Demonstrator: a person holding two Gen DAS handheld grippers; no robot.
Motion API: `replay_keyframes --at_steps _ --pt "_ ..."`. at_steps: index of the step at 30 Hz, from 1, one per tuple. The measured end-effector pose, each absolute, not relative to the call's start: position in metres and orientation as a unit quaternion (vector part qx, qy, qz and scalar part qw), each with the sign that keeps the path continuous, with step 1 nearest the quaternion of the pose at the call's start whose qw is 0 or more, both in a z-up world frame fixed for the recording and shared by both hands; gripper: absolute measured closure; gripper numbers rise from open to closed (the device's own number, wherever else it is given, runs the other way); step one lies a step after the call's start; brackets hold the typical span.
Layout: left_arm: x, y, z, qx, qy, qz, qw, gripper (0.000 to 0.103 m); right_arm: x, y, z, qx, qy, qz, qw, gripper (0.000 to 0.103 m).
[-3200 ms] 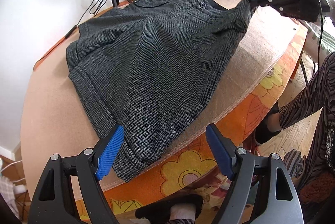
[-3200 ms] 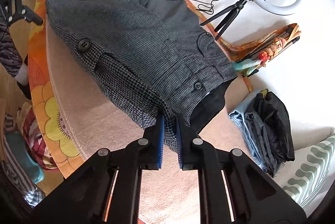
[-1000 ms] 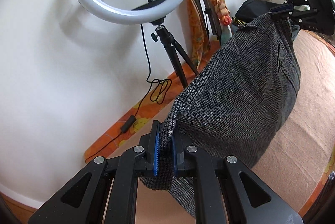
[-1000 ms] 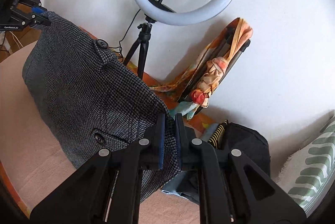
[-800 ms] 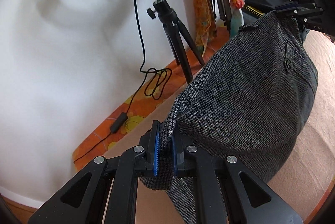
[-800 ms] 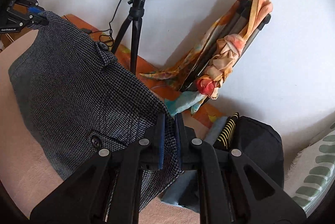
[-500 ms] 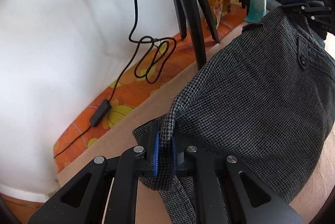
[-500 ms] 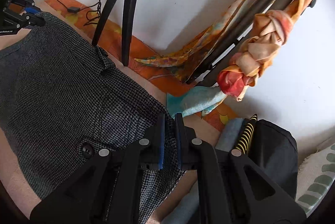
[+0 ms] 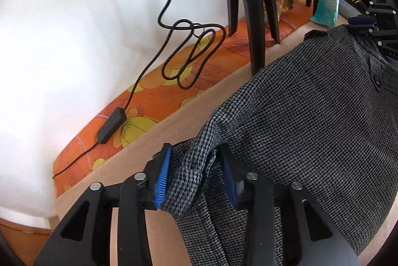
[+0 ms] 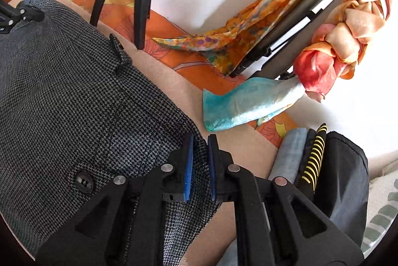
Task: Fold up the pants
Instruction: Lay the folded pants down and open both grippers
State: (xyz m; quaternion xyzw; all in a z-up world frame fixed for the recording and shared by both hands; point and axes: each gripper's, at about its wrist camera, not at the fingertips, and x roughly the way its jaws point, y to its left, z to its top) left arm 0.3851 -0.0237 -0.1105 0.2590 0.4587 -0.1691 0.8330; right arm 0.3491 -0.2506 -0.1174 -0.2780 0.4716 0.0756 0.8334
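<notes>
Grey houndstooth pants [image 9: 311,116] are lying in a folded heap on the beige cloth [image 9: 159,141] that is covering the table, close to the white wall. The left gripper [image 9: 195,176] is sitting with its blue pads parted, and a rumpled corner of the fabric is lying loosely between them, touching the left pad [image 9: 163,176] but clear of the other. The right gripper [image 10: 199,166] is pinching the opposite corner of the pants [image 10: 74,104], its pads pressed against the cloth from both sides. A black button [image 10: 84,182] is showing on the fabric just beside that gripper. Behind the pants, the black legs of a tripod [image 9: 256,17] are standing on the orange flowered tablecloth [image 9: 139,111], with a coiled black cable [image 9: 191,59] and its switch box [image 9: 111,125] lying next to them. Further right, a second tripod draped with bright scarves [image 10: 343,42] is leaning at the wall, and a stack of folded clothes [image 10: 323,171] is resting beside the right gripper.
</notes>
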Motion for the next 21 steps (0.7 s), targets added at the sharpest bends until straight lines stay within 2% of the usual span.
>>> replay_keyframes --at_steps 1,2,3,4,9,13,21 --pt "0.384 -0.018 -0.107 0.252 0.458 -0.164 0.837 0.06 0.348 -0.252 -0.115 -0.277 0.47 0.071 0.835 0.083" --pt "0.382 -0.012 -0.102 0.241 0.458 -0.163 0.84 0.055 0.345 -0.254 -0.112 -0.276 0.467 0.067 0.837 0.071" --pt "0.379 -0.006 -0.098 0.23 0.456 -0.161 0.844 0.049 0.342 -0.256 -0.108 -0.273 0.463 0.065 0.841 0.064" --pt "0.375 0.001 -0.092 0.22 0.452 -0.159 0.849 0.048 0.337 -0.26 -0.103 -0.267 0.458 0.062 0.846 0.055" --pt "0.346 0.025 -0.066 0.189 0.432 -0.144 0.87 0.047 0.299 -0.285 -0.065 -0.174 0.441 0.049 0.879 0.053" --pt "0.308 0.043 -0.051 0.155 0.429 -0.148 0.878 0.047 0.255 -0.296 -0.042 -0.078 0.432 0.087 0.894 0.042" --pt "0.228 0.049 -0.042 0.089 0.419 -0.148 0.891 0.047 0.179 -0.261 -0.058 0.036 0.454 0.176 0.873 0.042"
